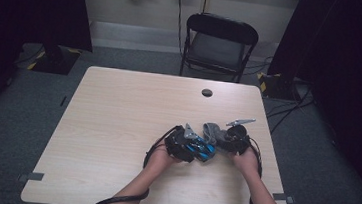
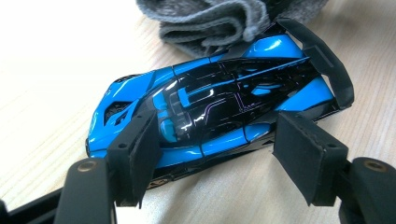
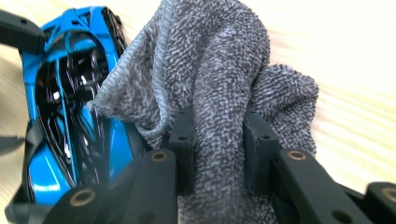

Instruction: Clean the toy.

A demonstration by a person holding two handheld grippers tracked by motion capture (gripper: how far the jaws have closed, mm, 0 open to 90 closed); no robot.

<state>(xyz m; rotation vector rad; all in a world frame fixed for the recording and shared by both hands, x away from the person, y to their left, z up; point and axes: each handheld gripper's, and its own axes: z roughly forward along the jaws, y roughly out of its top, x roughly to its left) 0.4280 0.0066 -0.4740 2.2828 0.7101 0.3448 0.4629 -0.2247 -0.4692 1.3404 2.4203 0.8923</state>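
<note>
so there's a light wood worktop (image 1: pixel 116 126) with a person's two forearms coming in from the 6 o'clock edge, each hand on a claw. the left claw (image 1: pixel 181 143) sits a bit right of the worktop's middle, toward the near side, and in the left gripper view (image 2: pixel 219 149) its jaws are spread apart either side of a blue and black toy car (image 2: pixel 210 107), pads just beside the car's flank; i can't tell if they actually touch it. the car lies flat on the wood, nose toward 9 o'clock in that view and its black rear wing out at 3 o'clock. from above the toy car (image 1: pixel 200 150) is right between the two claws. the right claw (image 1: pixel 233 137) is just at 3 o'clock of the car, and in the right gripper view (image 3: pixel 219 154) its jaws are pinched onto a bunched-up grey towel (image 3: pixel 215 84), with a fold of cloth squeezed between the pads. the towel's stitched edge drapes against the car's side in that view, car at 9 o'clock of the cloth. the towel (image 1: pixel 210 130) shows as a grey lump at about 12 o'clock of the car from above. past the far edge of the worktop there's a black folding chair (image 1: pixel 218 45), and a small dark round hole (image 1: pixel 207 92) sits in the worktop near that edge.
</note>
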